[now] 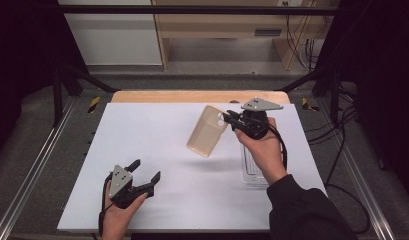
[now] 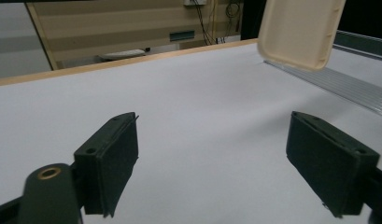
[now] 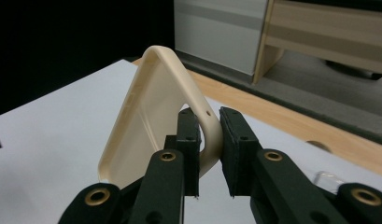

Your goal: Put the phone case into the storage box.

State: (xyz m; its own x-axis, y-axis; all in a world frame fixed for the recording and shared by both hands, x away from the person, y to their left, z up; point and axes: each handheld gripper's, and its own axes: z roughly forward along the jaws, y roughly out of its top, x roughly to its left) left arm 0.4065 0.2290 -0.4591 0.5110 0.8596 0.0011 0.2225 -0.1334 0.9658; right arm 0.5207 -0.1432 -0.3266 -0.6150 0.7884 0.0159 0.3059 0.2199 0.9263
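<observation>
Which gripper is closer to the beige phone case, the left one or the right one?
Right. The right gripper is shut on the beige phone case, holding it by its camera-hole end above the table. The left gripper is open, well apart from it, low near the table's front edge.

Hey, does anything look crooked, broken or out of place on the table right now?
Nothing looks damaged. The beige phone case hangs tilted above the table, pinched at one corner by the right gripper. The left gripper is open.

One beige phone case (image 1: 208,132), one clear tray (image 1: 252,170), two tongs (image 1: 143,176)
</observation>
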